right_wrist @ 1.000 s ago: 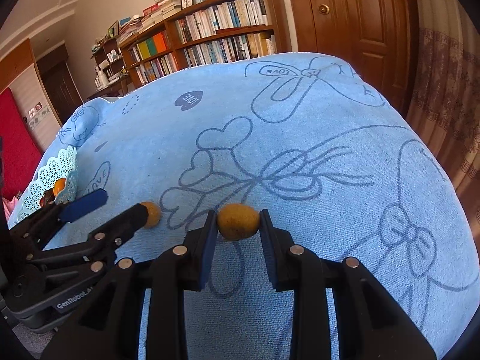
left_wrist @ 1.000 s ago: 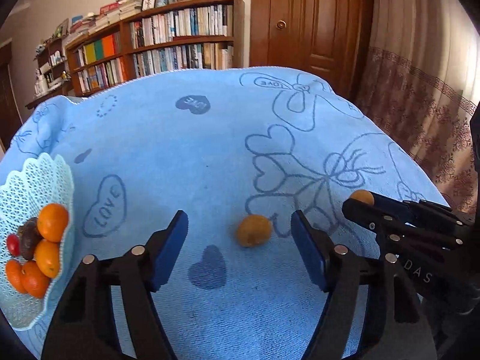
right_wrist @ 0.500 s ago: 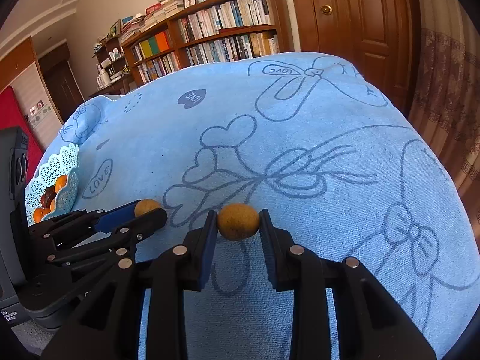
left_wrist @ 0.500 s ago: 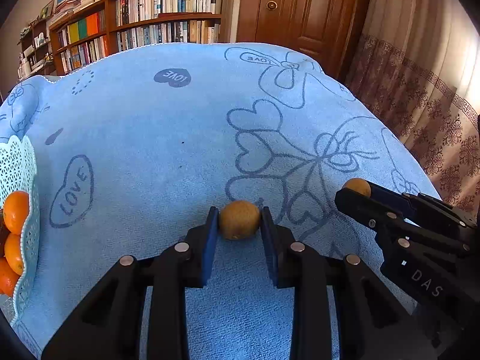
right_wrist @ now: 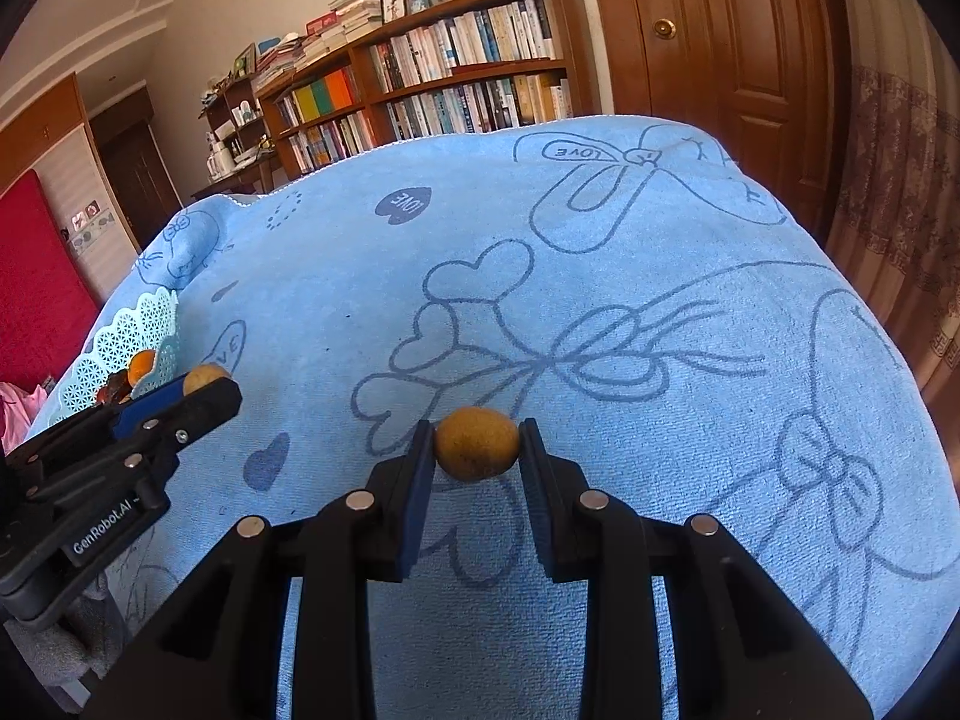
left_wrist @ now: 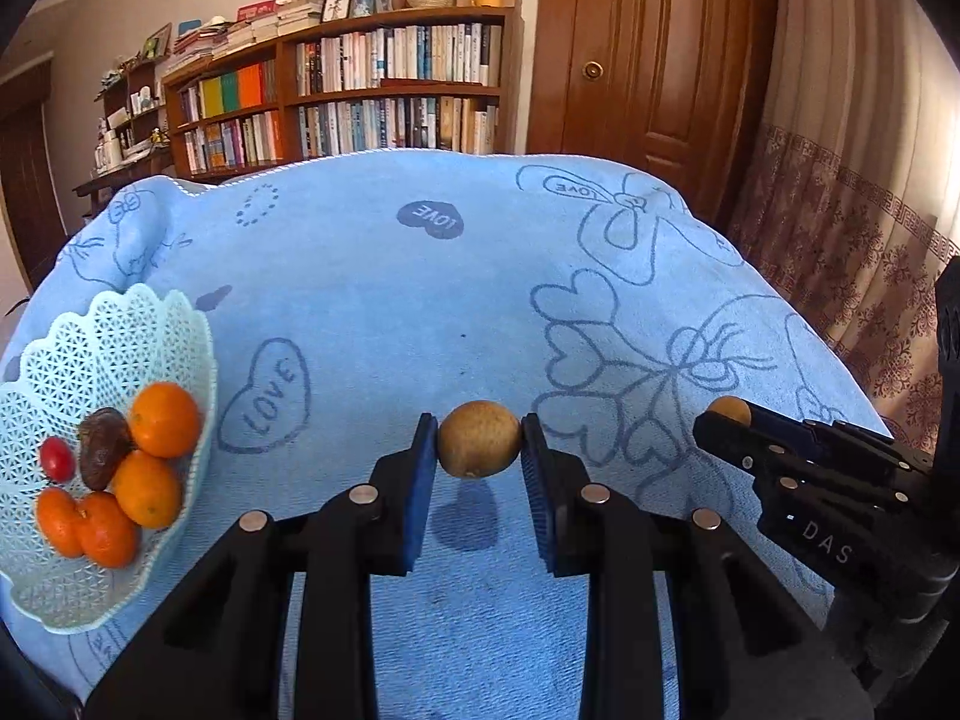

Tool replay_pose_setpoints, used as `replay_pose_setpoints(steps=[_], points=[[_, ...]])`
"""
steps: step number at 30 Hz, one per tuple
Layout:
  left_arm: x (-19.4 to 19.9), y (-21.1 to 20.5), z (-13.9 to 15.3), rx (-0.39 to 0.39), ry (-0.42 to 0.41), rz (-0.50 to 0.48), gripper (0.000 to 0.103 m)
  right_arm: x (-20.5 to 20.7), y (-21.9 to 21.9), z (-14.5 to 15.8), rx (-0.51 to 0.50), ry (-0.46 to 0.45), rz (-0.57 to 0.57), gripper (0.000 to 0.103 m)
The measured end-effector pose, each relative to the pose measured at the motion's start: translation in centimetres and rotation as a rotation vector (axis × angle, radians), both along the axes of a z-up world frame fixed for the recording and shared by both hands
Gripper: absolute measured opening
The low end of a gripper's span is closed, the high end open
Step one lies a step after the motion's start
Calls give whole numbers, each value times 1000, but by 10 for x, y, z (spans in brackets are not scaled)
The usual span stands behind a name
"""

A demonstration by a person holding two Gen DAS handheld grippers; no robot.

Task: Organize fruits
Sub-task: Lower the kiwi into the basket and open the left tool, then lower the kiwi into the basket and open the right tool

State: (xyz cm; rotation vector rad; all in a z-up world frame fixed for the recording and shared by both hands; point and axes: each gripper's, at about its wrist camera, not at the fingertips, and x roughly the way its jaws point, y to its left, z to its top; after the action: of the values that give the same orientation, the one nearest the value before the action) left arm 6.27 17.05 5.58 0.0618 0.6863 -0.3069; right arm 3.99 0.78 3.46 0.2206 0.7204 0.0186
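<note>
Brown and fuzzy, a small round fruit (left_wrist: 479, 439) sits squeezed between the two blue pads of the left tool (left_wrist: 479, 450), lifted a little off the cloth so its shadow falls below it. The right tool (right_wrist: 477, 450) pinches another brown fruit (right_wrist: 477, 444) the same way. Both are probably held tight so they can be carried to the lacy white basket (left_wrist: 180, 324), which waits far to the left of the left tool with oranges (left_wrist: 163, 419), a dark fruit and a small red one inside. The surface (left_wrist: 390, 312) wears a soft blue cloth with hearts and bows. Behind the basket stand a bookshelf (left_wrist: 360, 102) and a wooden door (left_wrist: 642, 48).
</note>
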Motion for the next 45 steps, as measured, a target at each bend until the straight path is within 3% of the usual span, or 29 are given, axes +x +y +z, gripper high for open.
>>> replay_pose_setpoints(steps=[13, 25, 27, 29, 32, 43, 45], points=[[-13, 85, 21, 24, -106, 245, 29, -2, 30, 11, -56, -9, 72, 29], [-14, 166, 22, -6, -96, 424, 30, 11, 78, 30, -46, -25, 175, 29], [-15, 176, 23, -14, -92, 429, 38, 14, 90, 35, -40, -31, 198, 29], [-18, 185, 25, -23, -96, 440, 59, 17, 103, 40, -36, -40, 226, 29], [-25, 197, 29, -27, -112, 454, 70, 22, 126, 47, -27, -52, 273, 29], [-48, 226, 43, -12, -157, 496, 96, 31, 215, 55, -15, -52, 462, 29], [-51, 227, 44, 2, -166, 500, 97, 33, 227, 51, -17, -39, 488, 29]])
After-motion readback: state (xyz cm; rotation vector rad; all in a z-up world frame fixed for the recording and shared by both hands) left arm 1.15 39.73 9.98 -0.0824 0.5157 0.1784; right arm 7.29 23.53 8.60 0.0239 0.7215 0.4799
